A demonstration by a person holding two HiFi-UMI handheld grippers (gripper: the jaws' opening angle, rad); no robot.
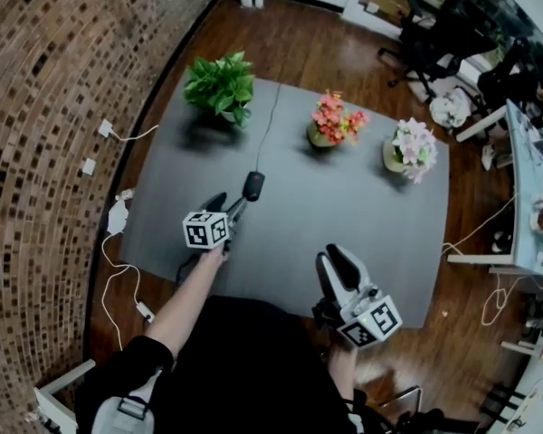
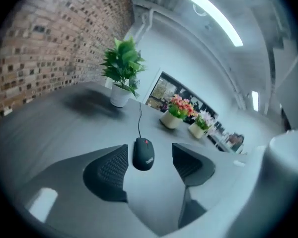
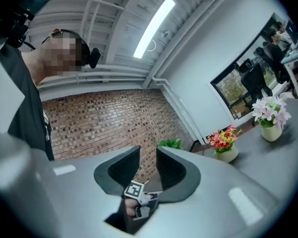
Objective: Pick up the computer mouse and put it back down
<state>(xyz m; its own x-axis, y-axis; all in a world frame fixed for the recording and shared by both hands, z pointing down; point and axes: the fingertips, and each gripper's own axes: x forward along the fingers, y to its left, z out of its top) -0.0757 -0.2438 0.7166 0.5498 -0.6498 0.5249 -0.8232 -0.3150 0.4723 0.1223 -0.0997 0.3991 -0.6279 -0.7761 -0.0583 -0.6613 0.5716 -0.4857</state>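
Observation:
A black computer mouse point(image 1: 252, 185) lies flat on the grey table point(image 1: 380, 215), its cable point(image 1: 270, 125) running to the far edge. My left gripper point(image 1: 231, 204) hangs just short of it, tilted down, jaws open. In the left gripper view the mouse point(image 2: 143, 154) shows in the gap between the two pads of the left gripper point(image 2: 150, 152), resting on the table and touched by neither. My right gripper point(image 1: 333, 256) is held near the table's front edge, apart from the mouse. In its own view the right gripper point(image 3: 147, 155) stands open with nothing between the pads.
A green potted plant point(image 1: 221, 84), a pot of pink flowers point(image 1: 335, 120) and a pot of white flowers point(image 1: 414, 147) stand along the far side of the table. A brick wall point(image 1: 45, 107) is at the left, with a power adaptor point(image 1: 118, 215) on the floor. An office chair point(image 1: 425, 48) stands beyond.

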